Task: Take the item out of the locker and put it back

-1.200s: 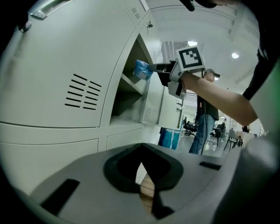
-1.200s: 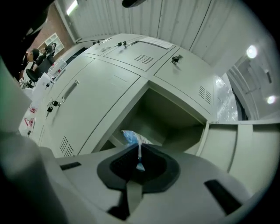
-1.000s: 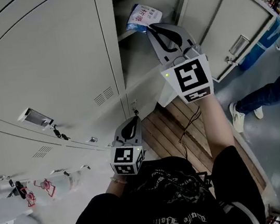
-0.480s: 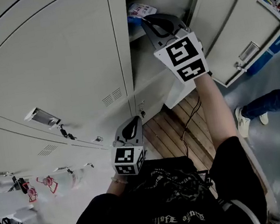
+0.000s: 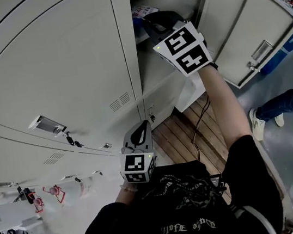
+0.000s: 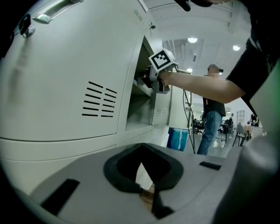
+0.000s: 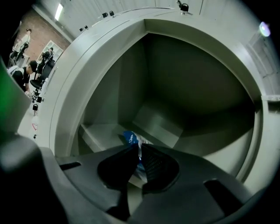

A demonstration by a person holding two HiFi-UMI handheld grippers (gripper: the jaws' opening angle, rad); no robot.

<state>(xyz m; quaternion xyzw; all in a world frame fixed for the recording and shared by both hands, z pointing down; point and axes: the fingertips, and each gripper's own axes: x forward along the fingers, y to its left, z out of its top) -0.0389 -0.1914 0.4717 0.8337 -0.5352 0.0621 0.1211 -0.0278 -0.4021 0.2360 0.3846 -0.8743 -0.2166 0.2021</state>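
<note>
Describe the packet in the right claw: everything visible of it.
The packet is a thin, flexible pouch, seemingly plastic film, white with red print and a blue end. The right claw is shut on one edge, holding it inside the open locker, low over the shelf; contact with the shelf can't be told.

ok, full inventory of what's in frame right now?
lockers: one bank, grey, left and centre, doors shut
open compartment: one, grey, top centre, right gripper reaching in
locker door: one, grey, swung open at right
packet: one, white and blue, inside the open compartment, clamped in the right gripper
wooden floor strip: one, brown, below the lockers
blue bin: one, on the floor past the lockers
bystander: one, in jeans, standing behind
right gripper: grey, shut on the packet
left gripper: grey, shut, empty, held low
black shirt: wearer's, bottom centre
</note>
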